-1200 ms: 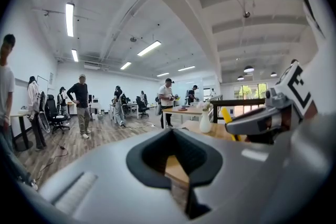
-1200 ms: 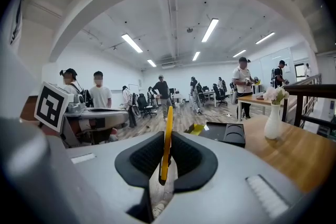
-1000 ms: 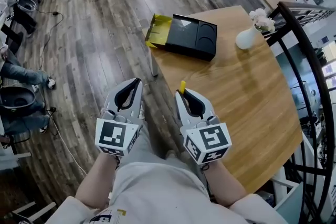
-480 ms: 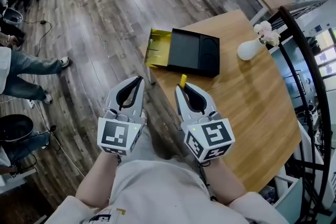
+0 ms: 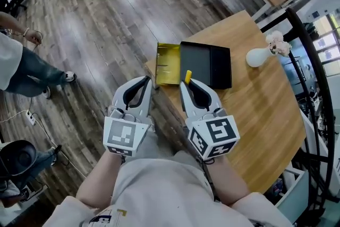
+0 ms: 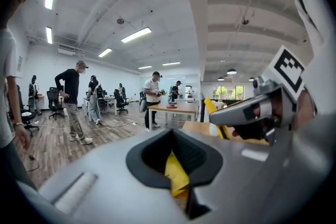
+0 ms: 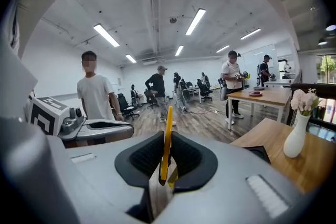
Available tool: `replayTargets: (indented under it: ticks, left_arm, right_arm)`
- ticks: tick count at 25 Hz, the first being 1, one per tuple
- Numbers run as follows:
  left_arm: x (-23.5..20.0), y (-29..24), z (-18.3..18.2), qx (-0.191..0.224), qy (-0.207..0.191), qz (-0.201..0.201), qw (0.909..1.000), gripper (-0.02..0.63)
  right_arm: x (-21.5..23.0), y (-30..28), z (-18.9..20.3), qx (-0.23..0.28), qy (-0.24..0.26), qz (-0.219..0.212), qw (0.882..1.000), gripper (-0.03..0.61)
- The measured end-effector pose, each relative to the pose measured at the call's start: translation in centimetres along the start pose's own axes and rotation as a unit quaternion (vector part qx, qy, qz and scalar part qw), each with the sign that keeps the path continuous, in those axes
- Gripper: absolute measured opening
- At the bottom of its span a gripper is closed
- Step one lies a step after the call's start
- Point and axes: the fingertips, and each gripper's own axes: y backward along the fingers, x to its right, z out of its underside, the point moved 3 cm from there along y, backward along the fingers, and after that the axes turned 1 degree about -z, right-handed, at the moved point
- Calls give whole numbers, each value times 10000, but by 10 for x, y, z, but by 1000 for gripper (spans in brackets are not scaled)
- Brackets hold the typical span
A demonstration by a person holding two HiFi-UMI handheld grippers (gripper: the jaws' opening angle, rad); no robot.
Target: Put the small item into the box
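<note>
Beside the box, nearer now, the right gripper clamps the small item, ready for placing; the left gripper holds its jaws together, empty.

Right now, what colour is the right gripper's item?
Yellow item; right gripper view shows it best.

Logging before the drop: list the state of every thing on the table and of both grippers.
Box: open, yellow drawer slid out.
Small yellow item: clamped on end in the right gripper.
Right gripper: shut on the item.
Left gripper: shut, holding nothing.
Vase: upright on the table.
</note>
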Motion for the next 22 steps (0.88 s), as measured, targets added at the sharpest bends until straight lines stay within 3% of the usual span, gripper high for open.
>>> replayTargets:
  ticks: [9,22]
  left_arm:
    - [-29,-32,4,-144,44,280,9995,3]
    - [-23,-47,10,-291,285,150,9991,2]
  right_arm:
    - [14,-39,-6,-163,-106,251,9995,44]
    - [30,-54,8,-452,-142,65,9989,44]
